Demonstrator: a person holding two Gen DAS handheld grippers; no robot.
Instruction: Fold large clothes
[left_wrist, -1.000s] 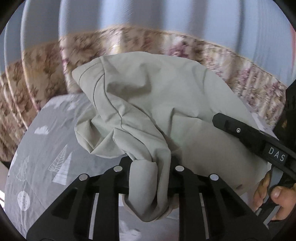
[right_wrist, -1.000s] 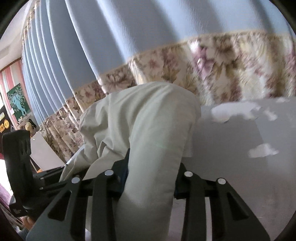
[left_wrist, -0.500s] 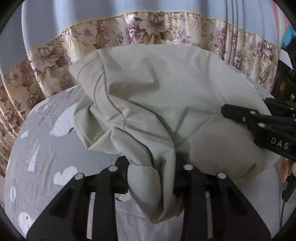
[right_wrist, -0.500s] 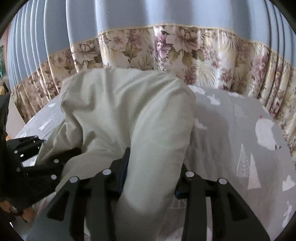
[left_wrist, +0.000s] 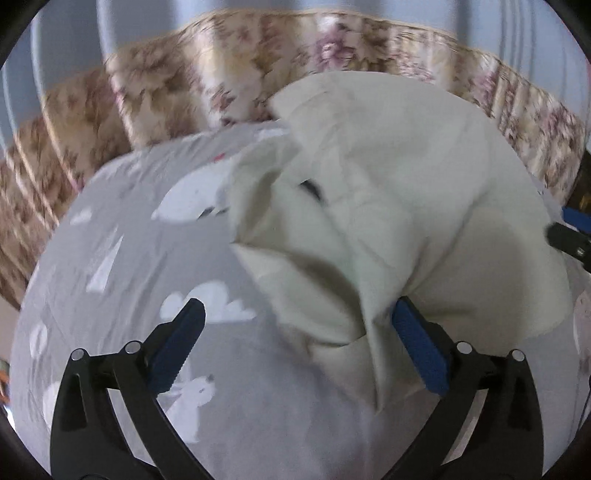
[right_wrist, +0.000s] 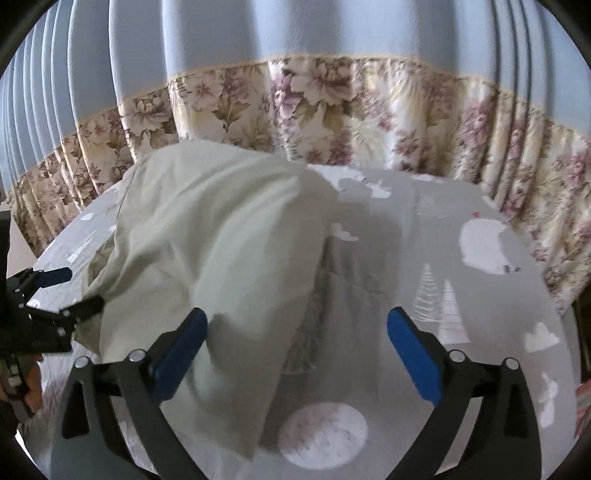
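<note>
Now garment (right_wrist: 221, 236) lay bunched on bed (right_wrist: 461, 295), reaching toward curtain-side edge; left tongs (left_wrist: 295, 325) and right tongs (right_wrist: 295, 328) both spread, level.

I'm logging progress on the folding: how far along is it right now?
Done: little shows; the pale green-beige cloth garment lies bunched on the grey patterned bedsheet. In hand: nothing, since the left tool and right tool both gape open. Left: flattening it and making neat folds.
</note>
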